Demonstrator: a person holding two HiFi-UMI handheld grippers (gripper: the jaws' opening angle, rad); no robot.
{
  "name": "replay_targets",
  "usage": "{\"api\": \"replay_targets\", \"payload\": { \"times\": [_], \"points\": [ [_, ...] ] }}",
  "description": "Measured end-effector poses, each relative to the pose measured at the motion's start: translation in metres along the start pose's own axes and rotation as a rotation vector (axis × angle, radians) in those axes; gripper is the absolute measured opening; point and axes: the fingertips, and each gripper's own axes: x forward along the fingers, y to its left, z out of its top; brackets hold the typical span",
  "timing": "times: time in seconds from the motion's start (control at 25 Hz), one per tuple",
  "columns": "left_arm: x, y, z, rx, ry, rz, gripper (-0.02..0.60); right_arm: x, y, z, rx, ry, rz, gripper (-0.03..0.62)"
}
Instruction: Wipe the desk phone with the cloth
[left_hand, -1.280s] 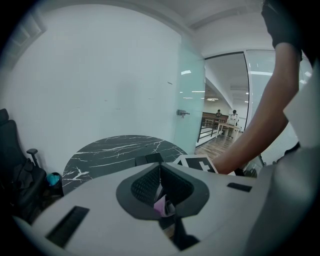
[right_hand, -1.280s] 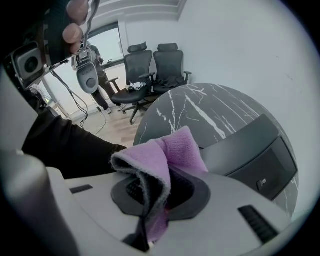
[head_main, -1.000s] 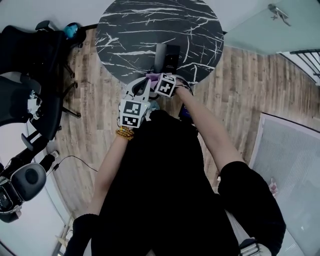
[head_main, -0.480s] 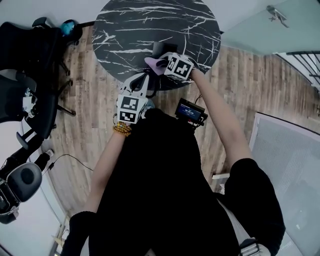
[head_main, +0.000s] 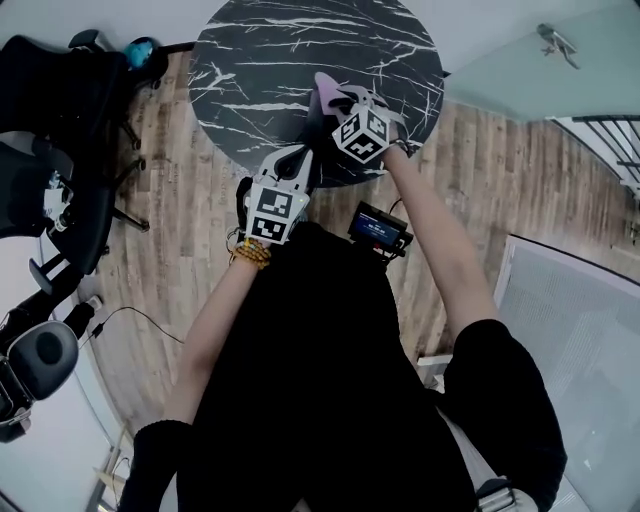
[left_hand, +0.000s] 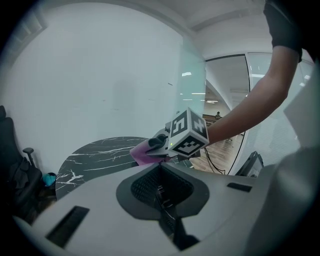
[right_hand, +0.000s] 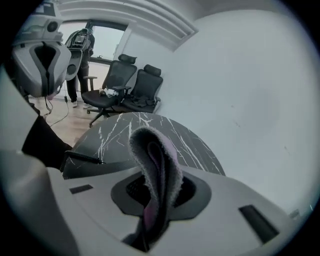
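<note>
While right gripper (head_main: 341, 99) pinches cloth (right_hand: 157, 160), office chairs (right_hand: 127, 86) near marble table (head_main: 260, 60)

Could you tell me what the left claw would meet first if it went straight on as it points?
Probably the right claw, shut on the purple cloth, directly ahead; beyond lies the black marble table. Depth is hard to judge.

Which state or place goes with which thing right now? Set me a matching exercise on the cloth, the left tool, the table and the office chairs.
1. cloth
2. left tool
3. table
4. office chairs

A. black with white veins
B. shut, nothing in it
C. standing on the wooden floor
D. folded, pinched in the right tool

Pairs: 1-D, 2-B, 3-A, 4-C
</note>
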Motion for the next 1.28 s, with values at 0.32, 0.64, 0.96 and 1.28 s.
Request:
{"api": "replay_targets", "payload": {
  "times": [0.32,0.64,0.96,1.28],
  "points": [
    [-0.006,0.006,-0.009,-0.004,0.018,0.017,0.02,0.006,-0.014,-0.008,-0.062,0.019,-0.12,0.06],
    [-0.003,0.005,-0.014,-0.007,0.032,0.009,0.02,-0.005,-0.048,-0.004,-0.114,0.037,-0.262,0.059],
    [-0.002,0.008,-0.017,-0.007,0.047,0.012,0.02,0.027,0.015,-0.041,-0.036,0.141,-0.032,0.06],
    [0.0,0.009,-0.021,-0.016,0.055,0.009,0.02,0.032,0.024,-0.042,0.013,0.14,0.048,0.058]
  ]
}}
